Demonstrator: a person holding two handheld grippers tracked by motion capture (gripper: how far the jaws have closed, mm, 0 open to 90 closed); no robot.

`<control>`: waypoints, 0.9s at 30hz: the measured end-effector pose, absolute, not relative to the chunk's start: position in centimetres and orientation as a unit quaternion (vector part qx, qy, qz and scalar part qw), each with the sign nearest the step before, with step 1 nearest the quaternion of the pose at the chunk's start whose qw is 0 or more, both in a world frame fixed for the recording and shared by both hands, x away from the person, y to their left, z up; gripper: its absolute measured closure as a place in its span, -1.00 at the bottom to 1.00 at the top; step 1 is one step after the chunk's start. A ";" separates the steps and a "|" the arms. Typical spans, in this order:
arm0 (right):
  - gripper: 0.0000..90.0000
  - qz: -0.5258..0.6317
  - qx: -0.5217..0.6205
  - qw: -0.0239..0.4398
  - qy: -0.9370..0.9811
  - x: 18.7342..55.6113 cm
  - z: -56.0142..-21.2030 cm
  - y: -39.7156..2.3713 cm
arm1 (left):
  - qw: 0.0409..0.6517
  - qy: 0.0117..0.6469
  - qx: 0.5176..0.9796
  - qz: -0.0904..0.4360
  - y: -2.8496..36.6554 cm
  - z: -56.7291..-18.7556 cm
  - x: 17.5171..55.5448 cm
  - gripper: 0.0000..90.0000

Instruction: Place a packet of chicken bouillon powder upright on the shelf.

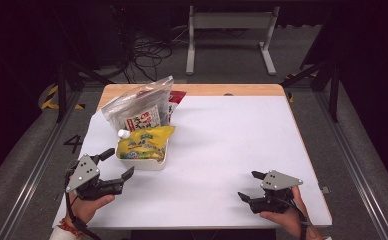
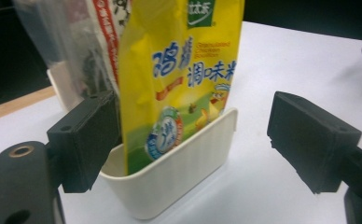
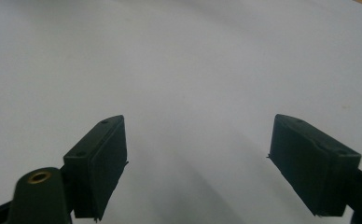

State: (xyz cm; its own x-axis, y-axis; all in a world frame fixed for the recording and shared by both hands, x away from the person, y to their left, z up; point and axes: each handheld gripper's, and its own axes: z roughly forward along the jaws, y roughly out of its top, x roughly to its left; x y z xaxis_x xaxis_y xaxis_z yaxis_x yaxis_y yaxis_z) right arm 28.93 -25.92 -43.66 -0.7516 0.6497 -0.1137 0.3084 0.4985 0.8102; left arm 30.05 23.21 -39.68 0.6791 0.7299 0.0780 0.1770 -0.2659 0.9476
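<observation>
A yellow bouillon pouch (image 1: 144,142) (image 2: 188,70) stands in a cream ribbed tub (image 1: 144,162) (image 2: 179,168) at the table's left. Behind it a clear bag (image 1: 137,107) (image 2: 72,51) holds printed packets. My left gripper (image 1: 118,164) (image 2: 193,144) is open just in front of the tub, its jaws standing to either side of the tub's near corner without touching it. A hand holds it from the bottom left. My right gripper (image 1: 248,185) (image 3: 198,163) is open over bare white table at the front right, with nothing between its jaws.
The white sheet (image 1: 232,145) covers most of the wooden table (image 1: 207,90). A small white cap (image 1: 123,134) lies beside the tub. A red packet (image 1: 177,97) pokes out behind the clear bag. A metal frame (image 1: 229,30) and cables lie on the floor beyond.
</observation>
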 end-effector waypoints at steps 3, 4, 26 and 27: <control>-0.58 0.413 0.285 0.211 0.839 28.9 -43.6 -26.0 | 0.523 0.297 0.757 0.256 22.7 -39.9 29.7 -0.64; -0.58 0.413 0.286 0.212 0.838 28.9 -43.5 -26.1 | 0.524 0.292 0.758 0.256 22.7 -39.9 29.7 -0.65; -0.61 0.407 0.292 0.241 0.831 28.8 -43.0 -26.9 | 0.494 0.255 0.804 0.211 19.2 -41.9 29.4 -0.71; -0.61 0.407 0.292 0.242 0.831 28.8 -43.0 -27.0 | 0.492 0.252 0.807 0.207 19.0 -42.1 29.4 -0.71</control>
State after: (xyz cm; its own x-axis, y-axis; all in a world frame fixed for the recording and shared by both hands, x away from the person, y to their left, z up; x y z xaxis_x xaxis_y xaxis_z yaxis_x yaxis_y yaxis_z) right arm 28.78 -26.98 -42.99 -0.7124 0.6820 -0.1653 0.2882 0.4991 0.8172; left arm 29.44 19.03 -42.05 0.7867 0.6113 0.0860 0.2030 -0.3878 0.8991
